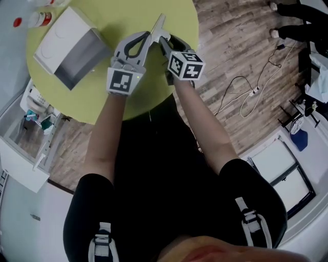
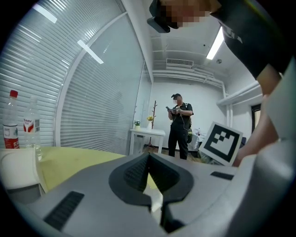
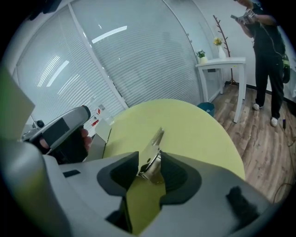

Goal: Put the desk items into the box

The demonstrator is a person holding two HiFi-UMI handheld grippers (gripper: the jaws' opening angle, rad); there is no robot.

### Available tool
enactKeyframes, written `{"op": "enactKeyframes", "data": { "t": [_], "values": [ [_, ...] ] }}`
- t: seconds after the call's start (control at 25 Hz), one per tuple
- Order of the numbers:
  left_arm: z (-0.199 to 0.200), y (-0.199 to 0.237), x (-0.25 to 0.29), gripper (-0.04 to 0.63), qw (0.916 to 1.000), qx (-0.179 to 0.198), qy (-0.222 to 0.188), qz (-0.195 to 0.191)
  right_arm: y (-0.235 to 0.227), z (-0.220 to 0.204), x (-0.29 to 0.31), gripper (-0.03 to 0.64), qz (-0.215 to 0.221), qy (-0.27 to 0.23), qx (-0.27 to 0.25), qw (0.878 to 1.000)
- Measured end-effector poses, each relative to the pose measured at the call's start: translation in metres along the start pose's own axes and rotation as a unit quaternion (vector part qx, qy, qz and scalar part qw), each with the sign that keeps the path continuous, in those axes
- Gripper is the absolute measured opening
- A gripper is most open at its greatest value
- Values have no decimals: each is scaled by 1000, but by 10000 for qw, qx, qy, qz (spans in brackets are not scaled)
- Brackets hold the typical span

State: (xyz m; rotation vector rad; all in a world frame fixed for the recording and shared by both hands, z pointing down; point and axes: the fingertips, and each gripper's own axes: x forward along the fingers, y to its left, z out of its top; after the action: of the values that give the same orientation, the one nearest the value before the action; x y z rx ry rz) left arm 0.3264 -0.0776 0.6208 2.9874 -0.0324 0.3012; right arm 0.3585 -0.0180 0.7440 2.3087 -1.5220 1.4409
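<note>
A silver, pointed metal item point(image 1: 159, 23) lies on the round yellow-green table point(image 1: 128, 15), its tip pointing away from me. My right gripper point(image 1: 163, 39) stands over its near end. In the right gripper view the item point(image 3: 154, 150) sits between the jaws of that gripper point(image 3: 149, 161), which are apart, with the table showing in the gap. My left gripper point(image 1: 150, 35) is just to its left, fingertips together. In the left gripper view its tips point(image 2: 148, 156) meet and nothing sticks out past them. The white box point(image 1: 69, 46) lies open at the table's left.
A red-capped bottle point(image 1: 38, 19) stands behind the box, and two bottles point(image 2: 10, 122) show in the left gripper view. A person point(image 2: 179, 125) stands by a white side table point(image 2: 147, 134). A cable point(image 1: 246, 94) runs over the wood floor on the right.
</note>
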Motion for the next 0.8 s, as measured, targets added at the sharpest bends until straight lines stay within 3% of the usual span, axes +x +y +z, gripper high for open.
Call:
{"op": "enactKeyframes", "data": {
  "t": [0.32, 0.56, 0.8],
  "values": [
    [-9, -2, 5, 12, 10000, -52, -5, 23, 5, -1, 6, 111, 154, 41, 150, 9998],
    [-3, -7, 1, 12, 10000, 65, 47, -55, 22, 13, 0, 45, 559, -123, 314, 9979],
    [14, -13, -16, 12, 9998, 187, 24, -61, 45, 30, -17, 28, 719, -230, -276, 9968]
  ]
}}
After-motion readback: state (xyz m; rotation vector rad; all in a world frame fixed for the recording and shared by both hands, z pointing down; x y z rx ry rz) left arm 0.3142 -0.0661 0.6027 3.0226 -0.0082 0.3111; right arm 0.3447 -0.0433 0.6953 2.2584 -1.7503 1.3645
